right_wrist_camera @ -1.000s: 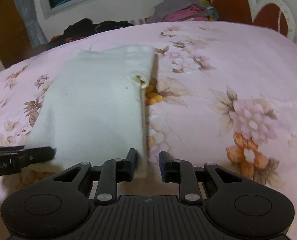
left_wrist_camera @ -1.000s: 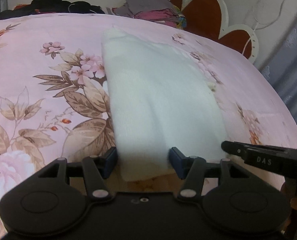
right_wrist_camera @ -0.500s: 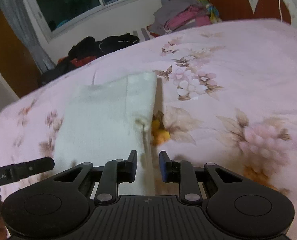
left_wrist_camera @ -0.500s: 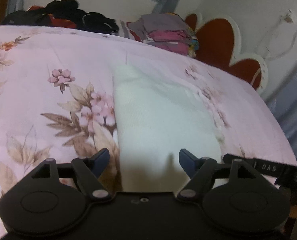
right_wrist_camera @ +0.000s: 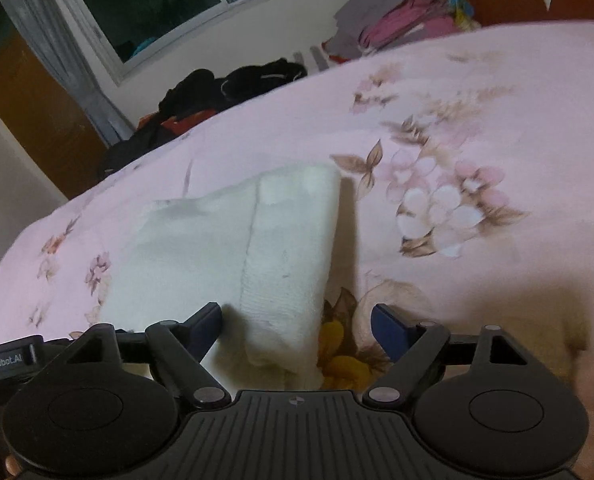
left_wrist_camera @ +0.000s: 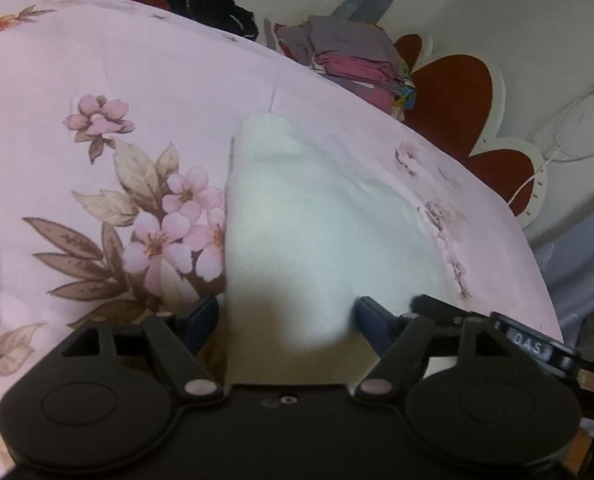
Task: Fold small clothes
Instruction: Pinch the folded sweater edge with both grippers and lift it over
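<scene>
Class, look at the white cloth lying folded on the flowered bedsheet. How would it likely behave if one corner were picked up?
The white cloth would probably droop, since its layers sag and wrinkle on the bedsheet. It looks thin, so likely light. Its fuzzy weave suggests grip, not slip, and the fold may fall open.

My left wrist cam: rides behind left gripper, tilted down, close over pink floral bedsheet. My right wrist cam: same tilt, behind right gripper. Both face white cloth and folded clothes pile beyond (shared ground), cams side by side.
</scene>
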### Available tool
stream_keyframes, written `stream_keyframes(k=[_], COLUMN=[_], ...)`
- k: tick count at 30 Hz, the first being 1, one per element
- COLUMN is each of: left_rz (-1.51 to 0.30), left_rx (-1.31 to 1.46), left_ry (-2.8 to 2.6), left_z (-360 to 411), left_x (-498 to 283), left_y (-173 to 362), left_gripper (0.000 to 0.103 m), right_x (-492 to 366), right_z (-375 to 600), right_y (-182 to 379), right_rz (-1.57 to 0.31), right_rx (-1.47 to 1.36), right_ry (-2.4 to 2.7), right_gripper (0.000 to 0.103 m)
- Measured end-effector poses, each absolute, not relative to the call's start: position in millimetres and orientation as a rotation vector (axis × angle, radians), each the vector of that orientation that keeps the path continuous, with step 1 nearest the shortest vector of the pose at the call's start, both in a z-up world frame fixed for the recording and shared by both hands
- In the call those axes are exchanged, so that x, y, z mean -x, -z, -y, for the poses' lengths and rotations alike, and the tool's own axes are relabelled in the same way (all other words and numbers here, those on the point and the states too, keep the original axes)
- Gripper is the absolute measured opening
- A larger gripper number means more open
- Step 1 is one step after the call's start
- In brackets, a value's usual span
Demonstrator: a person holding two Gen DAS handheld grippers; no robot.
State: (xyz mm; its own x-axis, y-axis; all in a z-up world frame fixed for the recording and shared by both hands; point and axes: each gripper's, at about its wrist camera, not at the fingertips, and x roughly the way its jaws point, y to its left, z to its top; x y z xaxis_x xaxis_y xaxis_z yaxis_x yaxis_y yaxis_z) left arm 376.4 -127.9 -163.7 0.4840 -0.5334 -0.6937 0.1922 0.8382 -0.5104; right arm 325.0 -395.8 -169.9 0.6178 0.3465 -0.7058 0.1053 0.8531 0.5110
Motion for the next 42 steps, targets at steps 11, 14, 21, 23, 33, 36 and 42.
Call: stream_keyframes(k=[11, 14, 21, 23, 33, 36, 42], left_rz=[-0.938, -0.912, -0.860, -0.843, -0.763, -0.753, -0.755], left_rx=[0.335, 0.291, 0.249, 0.244, 0.239, 0.251, 0.241], left_ry=[0.461, 0.461, 0.473, 0.466, 0.433, 0.449, 0.437], left_z=[141, 145, 125, 110, -20, -73, -168], left_x=[-374, -368, -354, -349, -322, -317, -322], left_y=[154, 144, 112, 101, 61, 56, 52], left_gripper=[0.040, 0.035, 0.035, 0.035, 0.035, 0.035, 0.035], right_x=[-330, -327, -321, -319, -306, -298, -299], right_z=[388, 381, 352, 338, 202, 147, 38], right_y=[169, 155, 117, 107, 58, 47, 43], right_rz=[-0.882, -0.860, -0.799, -0.788, -0.737, -0.731, -0.738], right_rx=[-0.618, -0.587, -0.565, -0.563, -0.528, -0.524, -0.529], right_ry=[-0.221, -0.214, -0.255, -0.271, -0.337, -0.322, -0.316], right_gripper=[0.032, 0.030, 0.030, 0.030, 0.030, 0.030, 0.030])
